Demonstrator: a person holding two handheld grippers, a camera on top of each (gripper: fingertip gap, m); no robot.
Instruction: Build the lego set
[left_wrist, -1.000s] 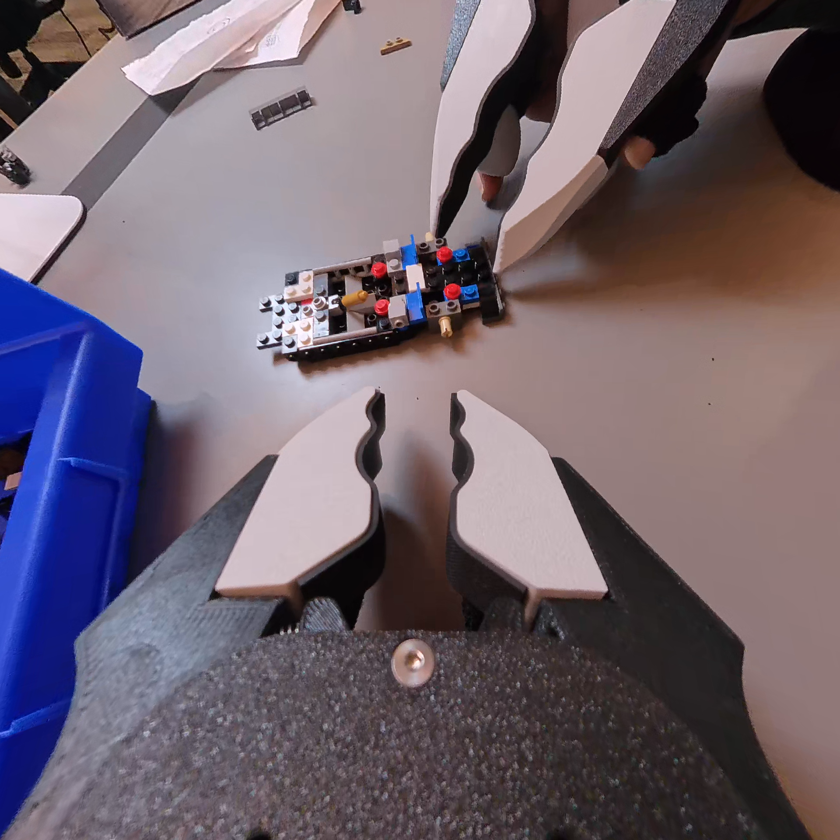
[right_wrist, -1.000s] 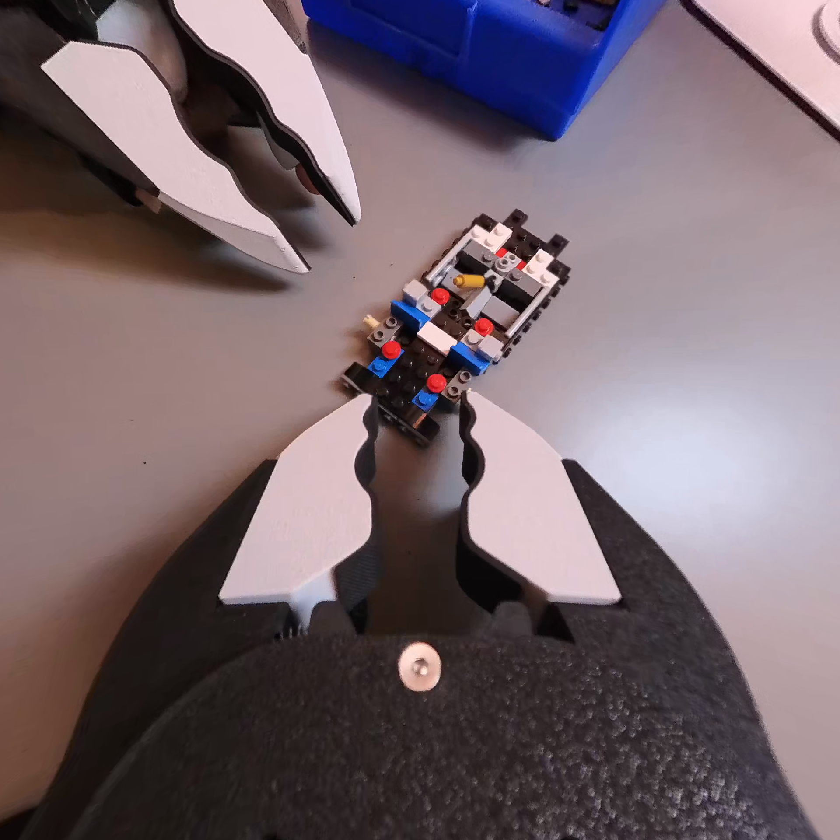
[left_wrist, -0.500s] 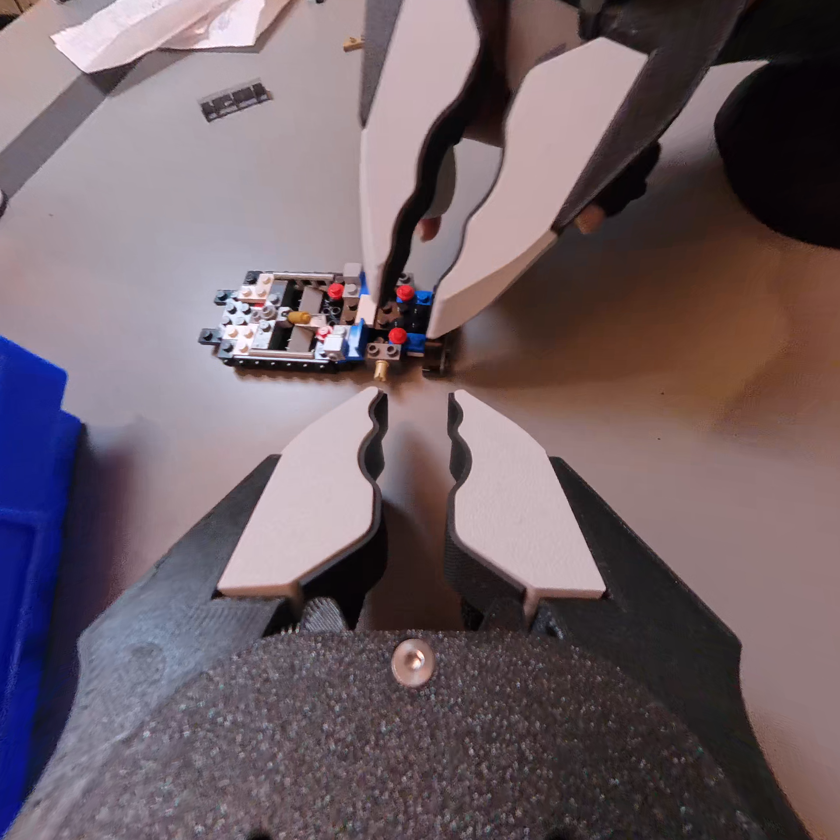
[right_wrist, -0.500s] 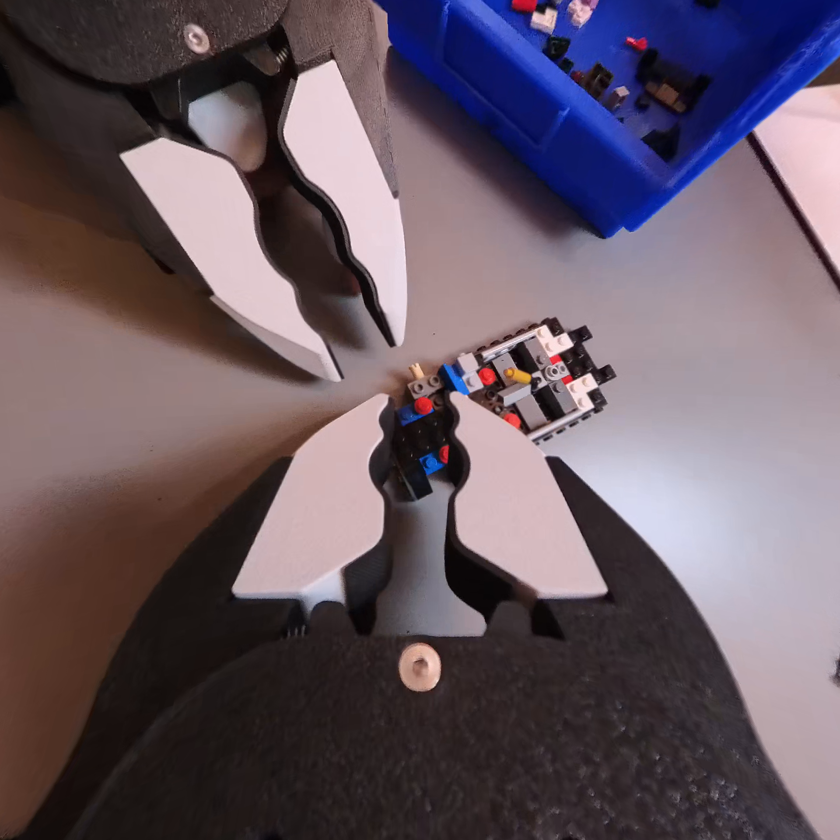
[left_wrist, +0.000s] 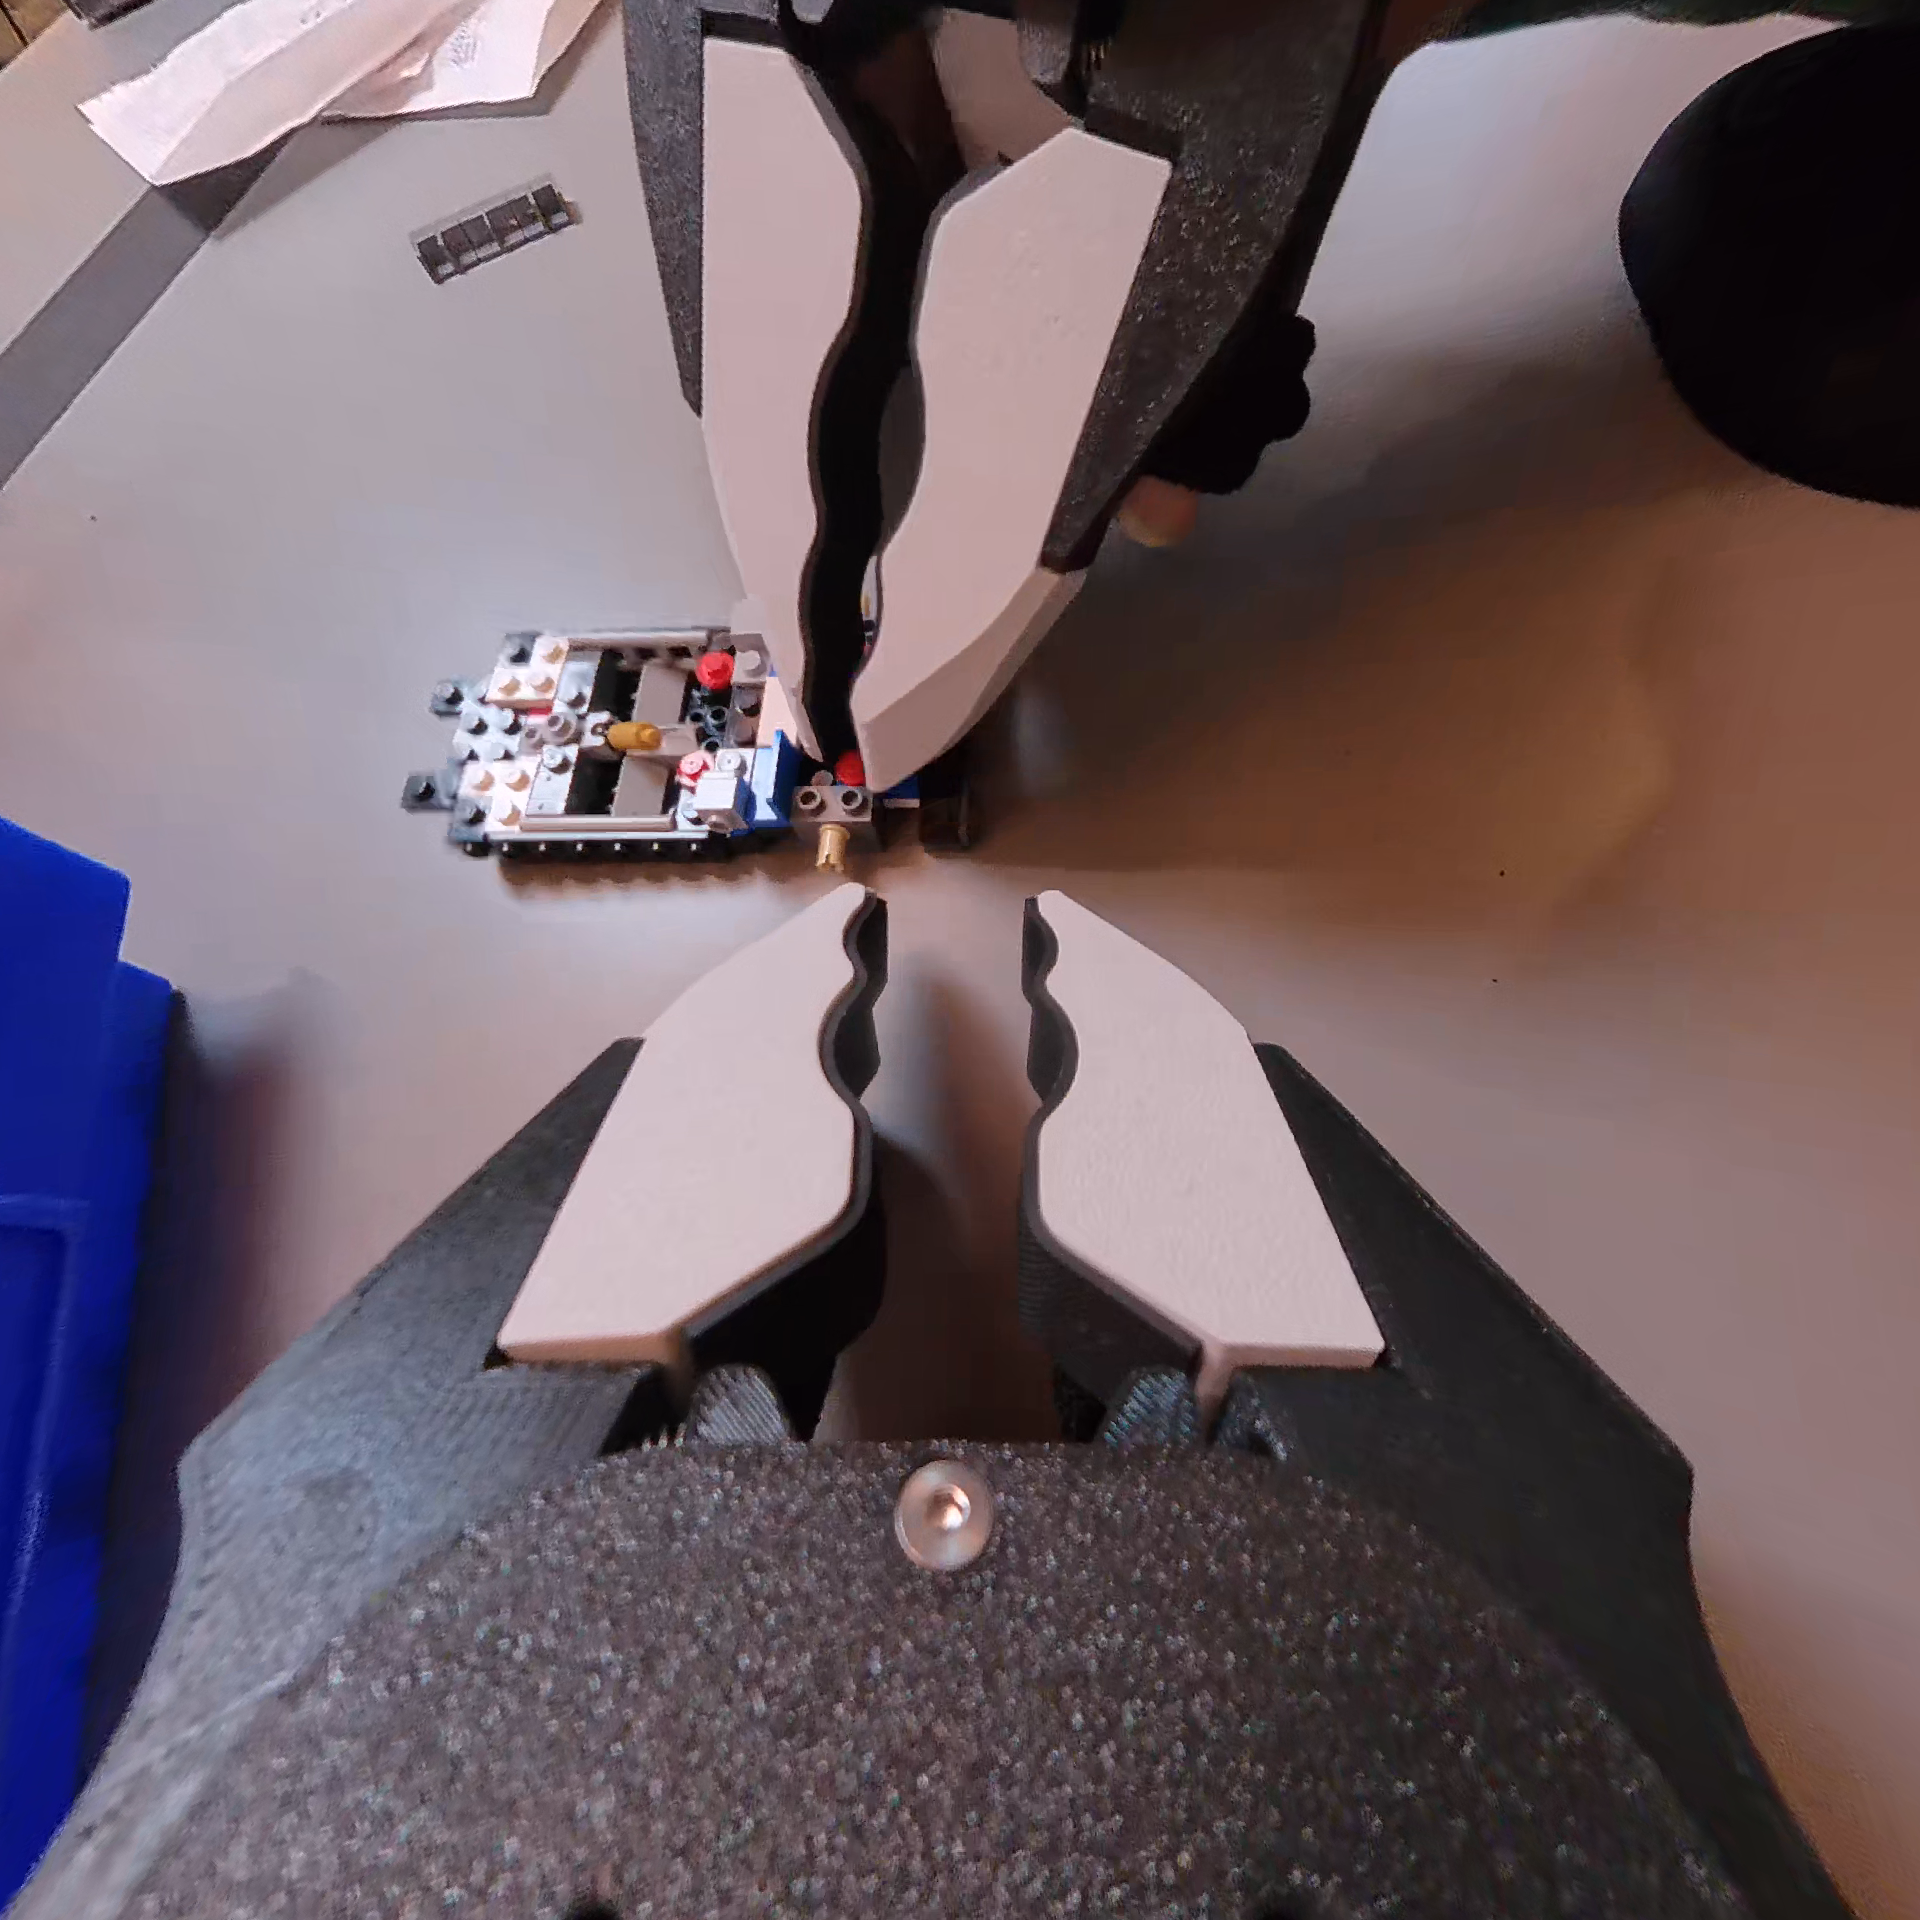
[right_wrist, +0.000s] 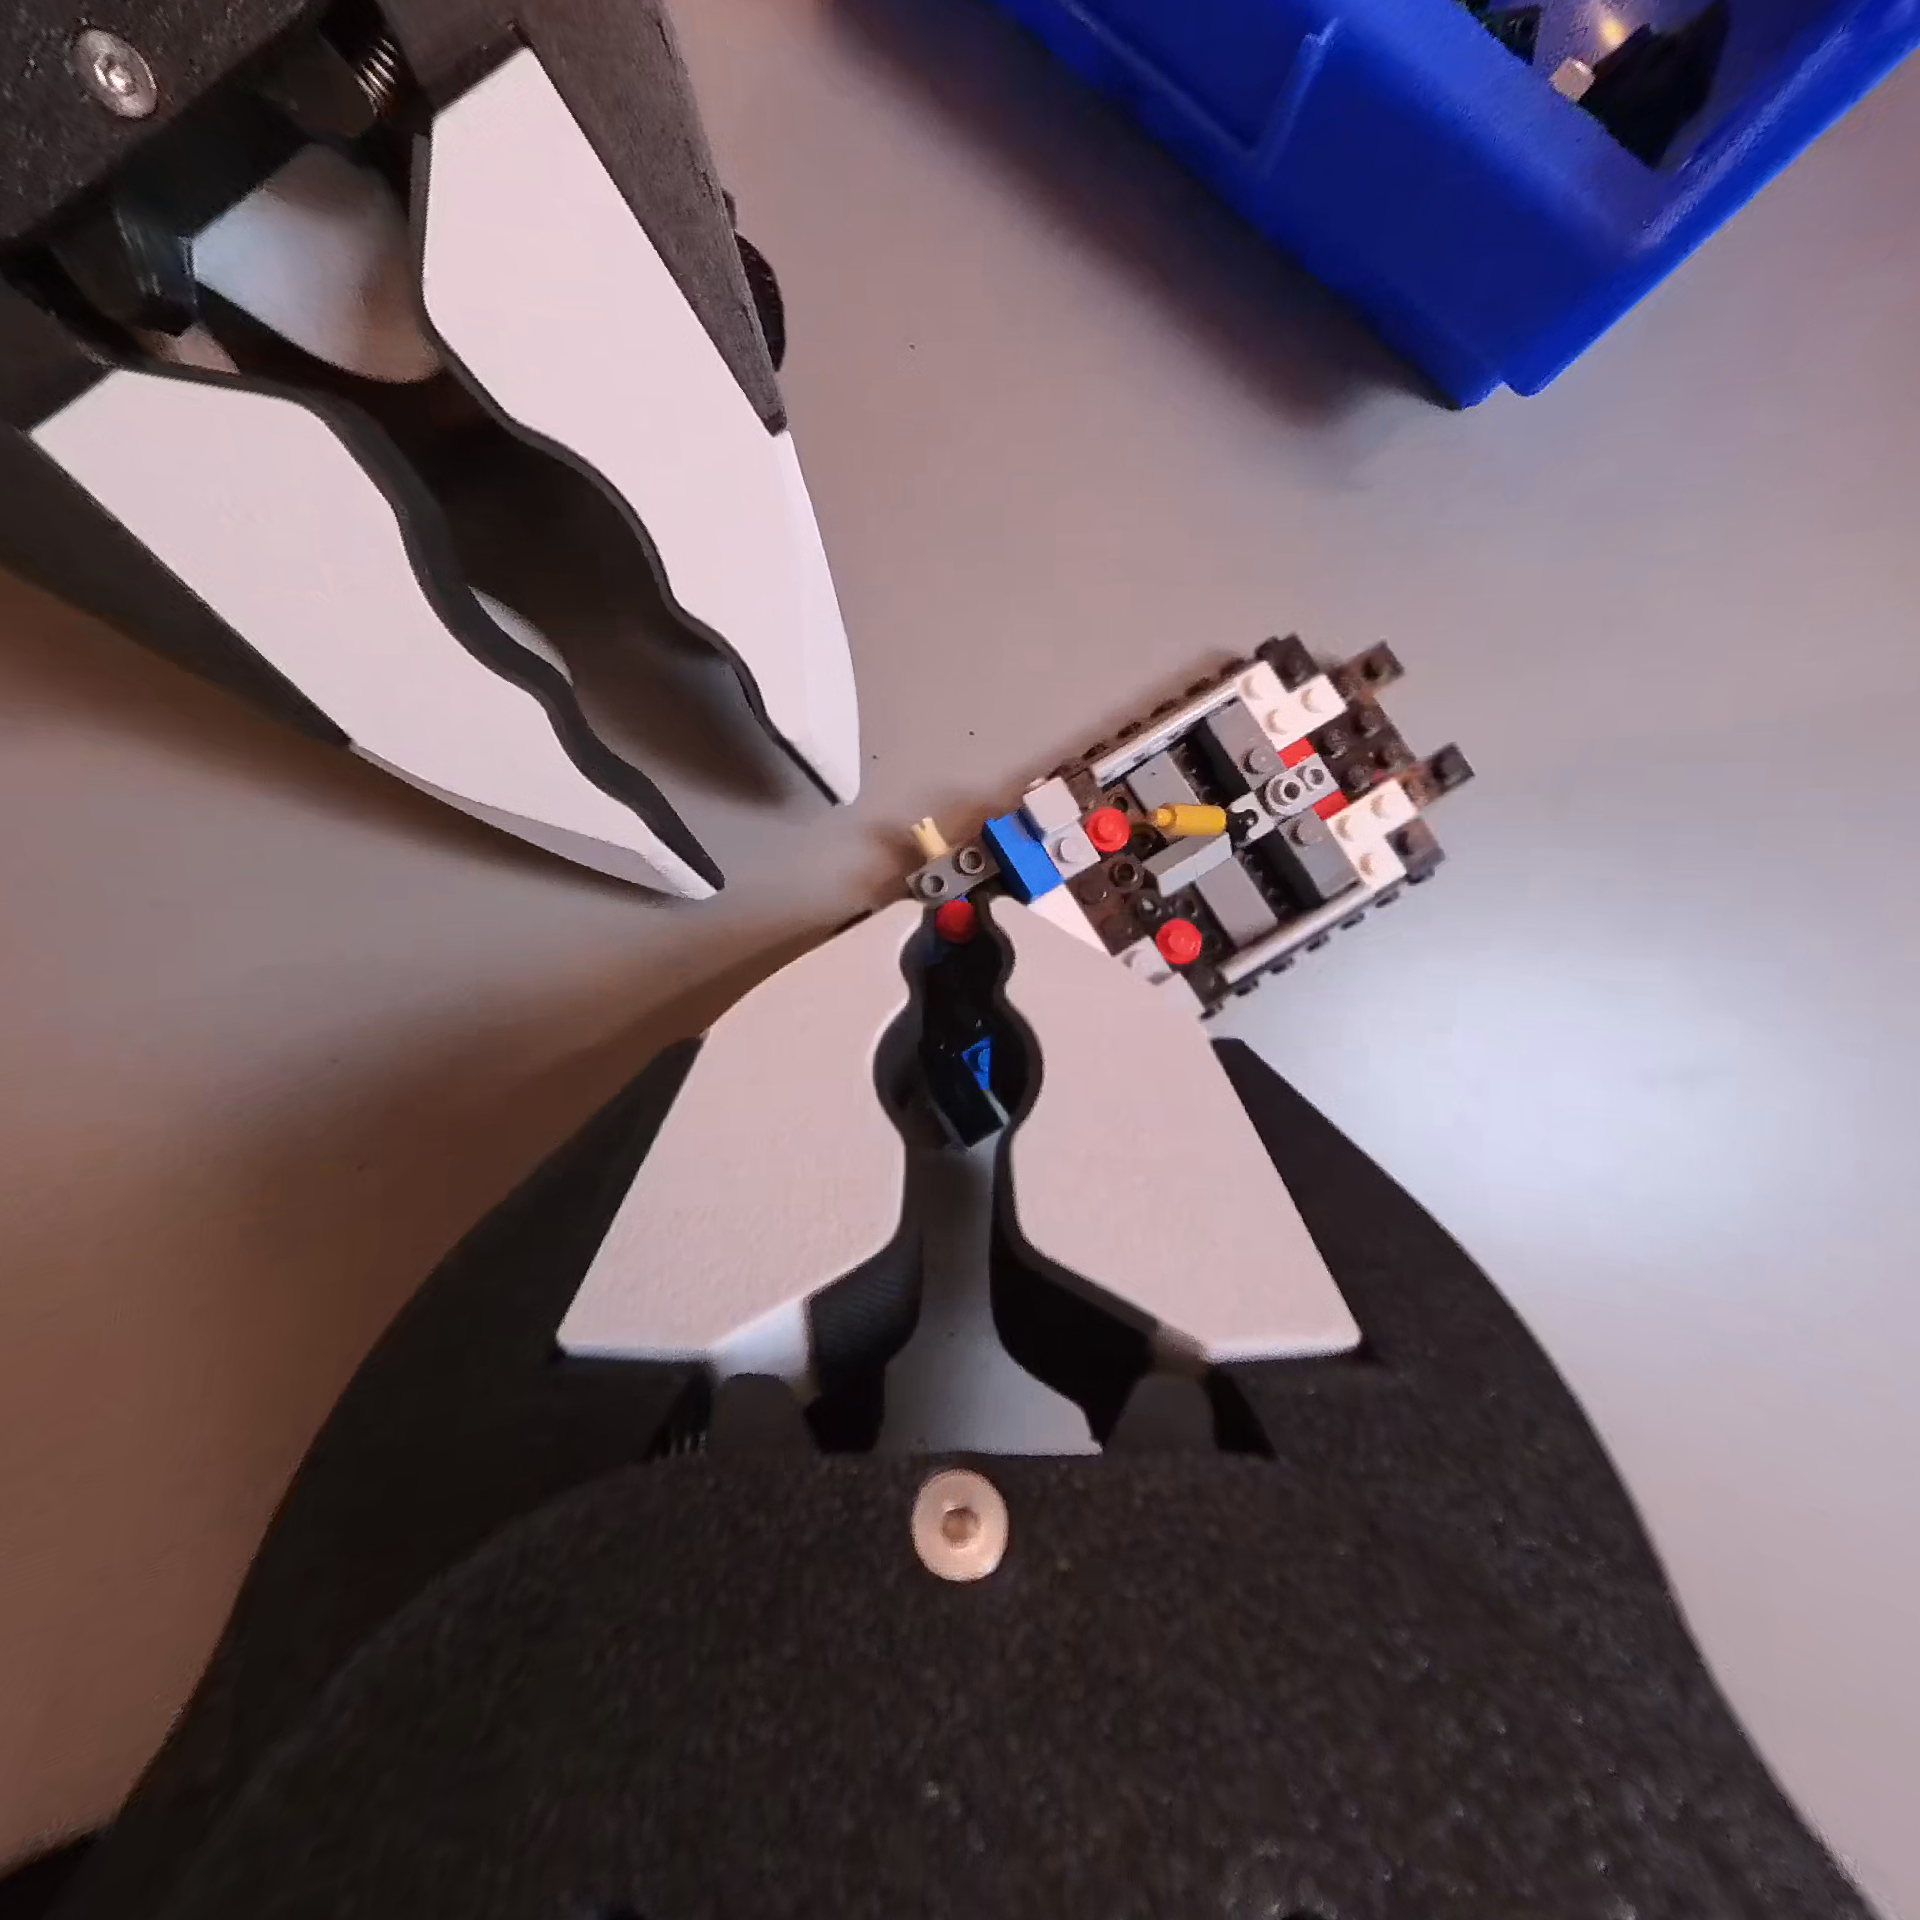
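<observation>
A small brick model (left_wrist: 623, 748) of black, grey, white, blue and red pieces lies flat on the grey table (left_wrist: 1455, 831). My right gripper (right_wrist: 956, 914) is shut on the model's black end, which shows between its fingers. In the right wrist view the rest of the model (right_wrist: 1226, 831) sticks out to the right. In the left wrist view the right gripper (left_wrist: 847, 764) comes down from the top onto that end. My left gripper (left_wrist: 948, 904) is open and empty, with its tips just short of the model's tan peg. It also shows in the right wrist view (right_wrist: 774, 842).
A blue bin (right_wrist: 1455, 208) with loose pieces stands beyond the model and shows at the left edge of the left wrist view (left_wrist: 62, 1143). White papers (left_wrist: 312, 73) and a dark strip of pieces (left_wrist: 494, 229) lie farther back. A gloved hand (left_wrist: 1226, 436) holds the right gripper. The grippers are tip to tip, or close to it.
My right gripper slid forward over the model's black end and closed on it. The model has turned on the table. My left gripper has come closer to the model, still open.
</observation>
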